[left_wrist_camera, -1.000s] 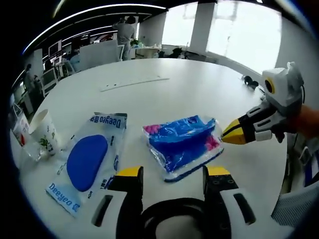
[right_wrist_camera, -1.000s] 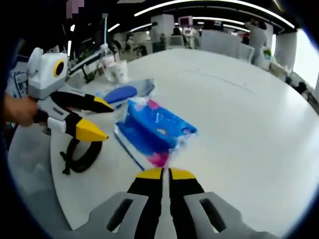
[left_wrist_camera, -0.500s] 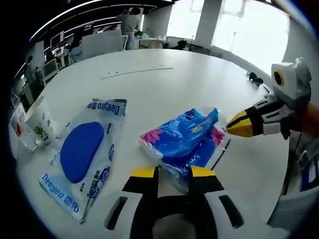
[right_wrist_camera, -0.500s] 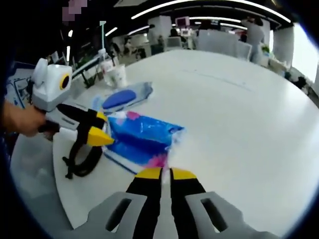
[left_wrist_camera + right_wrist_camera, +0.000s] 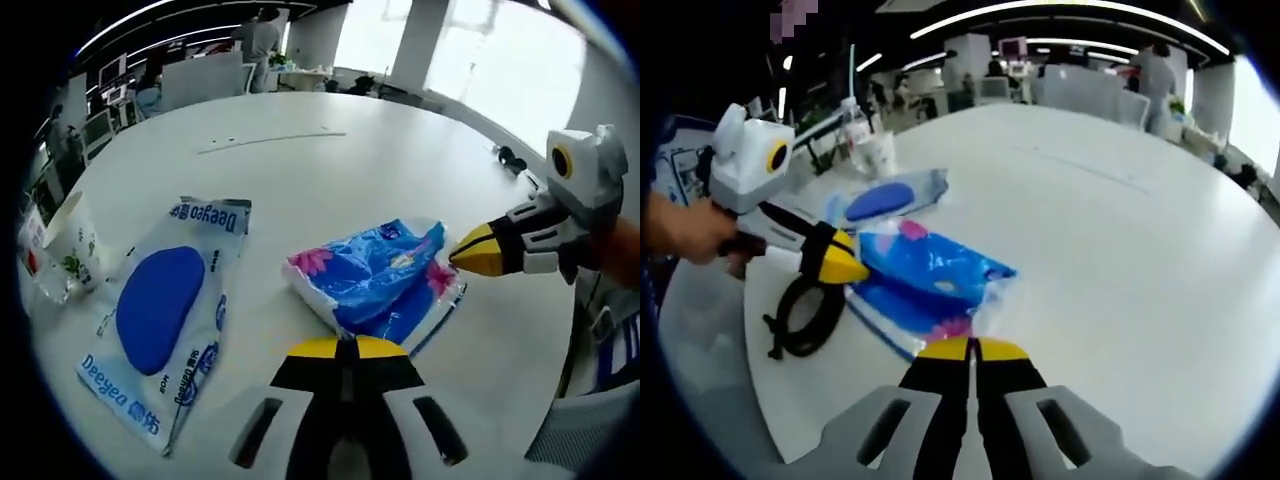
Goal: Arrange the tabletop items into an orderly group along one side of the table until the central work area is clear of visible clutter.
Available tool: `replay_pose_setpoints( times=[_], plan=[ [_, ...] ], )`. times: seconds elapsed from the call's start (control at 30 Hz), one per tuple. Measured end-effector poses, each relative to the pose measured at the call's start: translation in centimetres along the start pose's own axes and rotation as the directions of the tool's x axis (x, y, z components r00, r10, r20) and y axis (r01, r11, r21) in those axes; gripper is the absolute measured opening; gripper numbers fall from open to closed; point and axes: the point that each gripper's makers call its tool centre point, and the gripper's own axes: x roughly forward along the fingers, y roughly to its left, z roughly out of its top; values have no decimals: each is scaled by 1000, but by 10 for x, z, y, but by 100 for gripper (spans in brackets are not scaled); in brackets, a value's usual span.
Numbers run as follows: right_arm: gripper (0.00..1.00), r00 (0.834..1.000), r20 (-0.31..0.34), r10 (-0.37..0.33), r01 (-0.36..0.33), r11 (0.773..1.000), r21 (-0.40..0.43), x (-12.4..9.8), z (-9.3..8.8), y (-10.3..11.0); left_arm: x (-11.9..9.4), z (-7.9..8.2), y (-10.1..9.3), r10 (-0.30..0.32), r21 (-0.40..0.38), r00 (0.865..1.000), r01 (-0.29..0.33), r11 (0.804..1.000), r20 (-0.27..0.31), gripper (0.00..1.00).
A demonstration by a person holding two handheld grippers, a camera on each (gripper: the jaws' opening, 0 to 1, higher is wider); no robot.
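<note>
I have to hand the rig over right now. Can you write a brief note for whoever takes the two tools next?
Left tool: shut on the near edge of the blue tissue pack.
Right tool: shut on the pack's opposite clear edge.
Blue pad packet lies flat on the white table beside the pack; paper cup stands past it near the table edge. Black ring lies near the left tool.
Done: pack gripped from both ends.
Left: group pack, packet, ring and cup along one side.

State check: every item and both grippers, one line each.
Left gripper: shut, tip at tissue pack.
Right gripper: shut, tip at tissue pack.
Tissue pack: lying flat, wrapper crumpled.
Blue pouch: flat, sealed.
Paper cup: upright.
Black cable: coiled.
</note>
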Motion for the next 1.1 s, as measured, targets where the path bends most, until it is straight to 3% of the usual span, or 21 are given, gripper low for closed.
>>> replay_pose_setpoints(
  times=[0.8,1.1],
  plan=[
    [0,992,101,-75,71,996,48,-36,35,-43,12,71,-18,-57,105,998,52,993,40,1],
    [0,988,122,-95,89,995,53,-44,44,-54,15,88,-25,-65,125,997,59,990,47,1]
  ],
)
